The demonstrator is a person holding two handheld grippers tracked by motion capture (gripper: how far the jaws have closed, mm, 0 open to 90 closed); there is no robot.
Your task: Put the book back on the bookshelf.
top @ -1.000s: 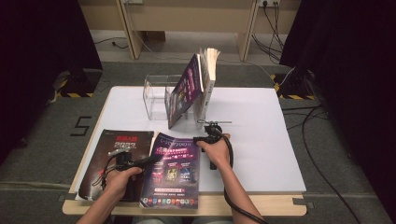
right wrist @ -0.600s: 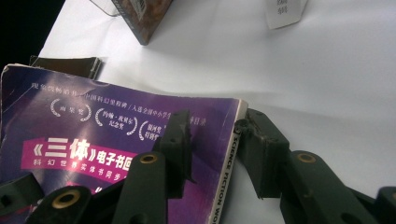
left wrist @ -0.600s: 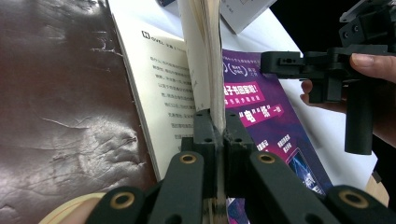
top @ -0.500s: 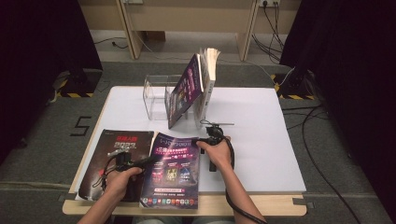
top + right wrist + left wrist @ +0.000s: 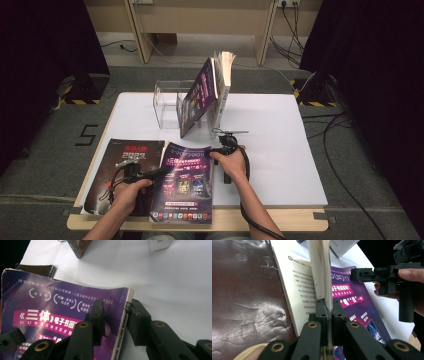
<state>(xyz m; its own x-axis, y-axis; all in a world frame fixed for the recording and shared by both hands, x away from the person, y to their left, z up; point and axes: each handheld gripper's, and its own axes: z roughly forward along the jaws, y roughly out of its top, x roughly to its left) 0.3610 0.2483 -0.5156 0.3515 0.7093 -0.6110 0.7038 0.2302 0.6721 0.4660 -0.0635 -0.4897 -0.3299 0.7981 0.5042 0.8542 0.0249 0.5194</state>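
Lifting step: left claw (image 5: pixel 327 315) clamps the purple magazine's (image 5: pixel 184 182) fore-edge; right claw (image 5: pixel 113 315) straddles its spine corner, jaws just closing, pads not clearly pressing. Next: raise toward the clear rack (image 5: pixel 167 102).

Purple mag (image 5: pixel 184 185), flat at table's front edge, left page-edge lifted

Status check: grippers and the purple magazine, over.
Left gripper shut on purple magazine's page edge. Right gripper straddles its spine corner, jaws just closing. Dark magazine alongside, nothing blocking.
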